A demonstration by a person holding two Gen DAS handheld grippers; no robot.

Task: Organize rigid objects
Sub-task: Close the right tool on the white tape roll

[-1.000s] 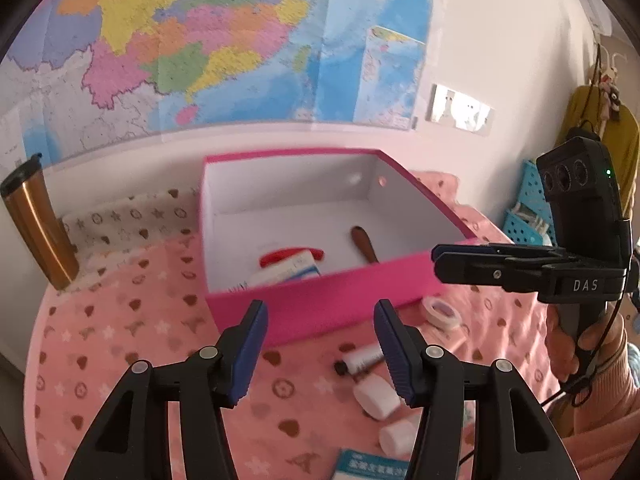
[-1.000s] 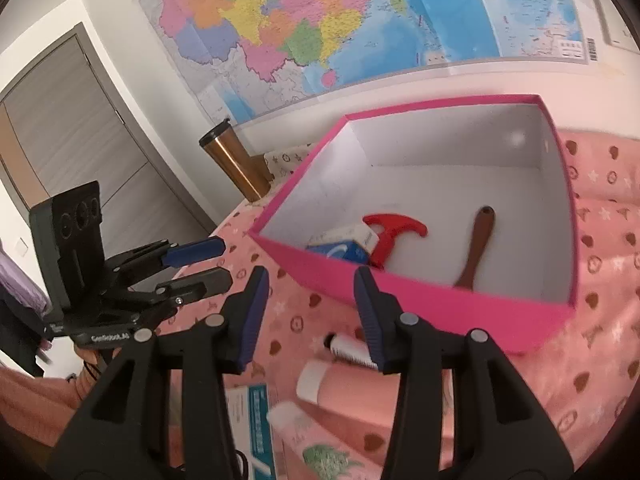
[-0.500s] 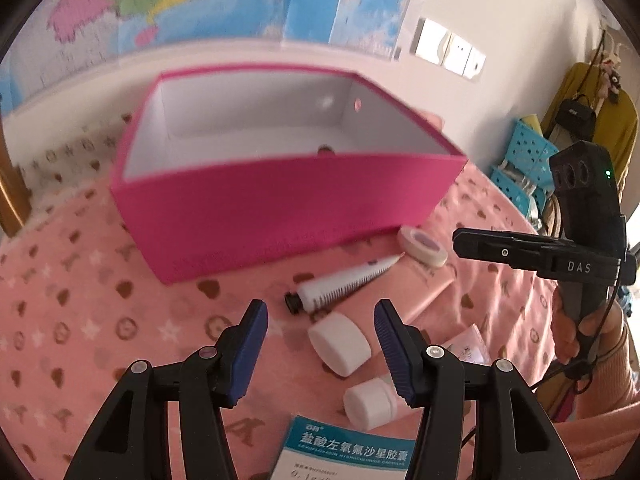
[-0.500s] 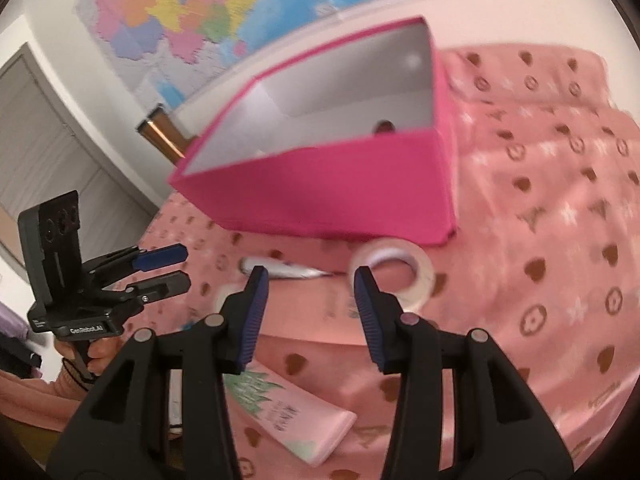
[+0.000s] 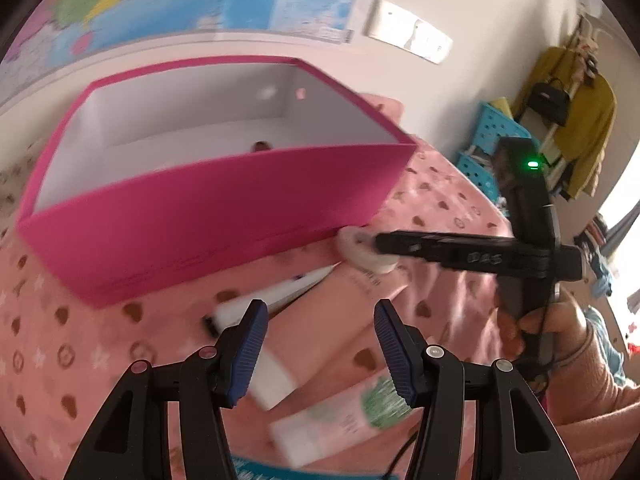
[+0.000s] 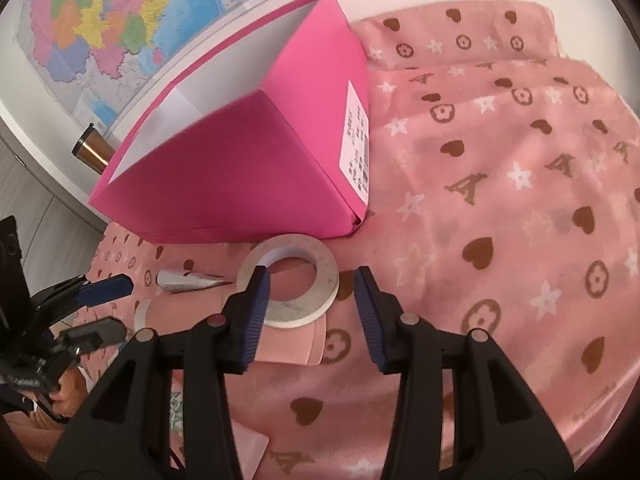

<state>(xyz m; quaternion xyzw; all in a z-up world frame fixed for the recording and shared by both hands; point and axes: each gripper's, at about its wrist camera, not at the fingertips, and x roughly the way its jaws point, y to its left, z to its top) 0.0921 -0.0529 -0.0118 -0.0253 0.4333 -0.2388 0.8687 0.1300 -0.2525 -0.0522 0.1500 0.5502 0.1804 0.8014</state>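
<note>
Both grippers have dropped beside the pink box [image 5: 208,236], fingers parted and empty, its contents mostly hidden.

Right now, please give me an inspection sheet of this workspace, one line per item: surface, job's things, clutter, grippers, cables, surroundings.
Surface: pink patterned cloth, wrinkled.
Job's things: pink box open on top; tape roll flat on the cloth beside the box; pink tube, a smaller white tube and a green-printed tube lie close together before the box.
Clutter: nothing seen.
Grippers: left gripper open over the pink tube; right gripper open, low over the tape roll, holding nothing.
Cables: black cable by the left gripper.
Surroundings: wall map; copper tumbler; blue baskets.
</note>
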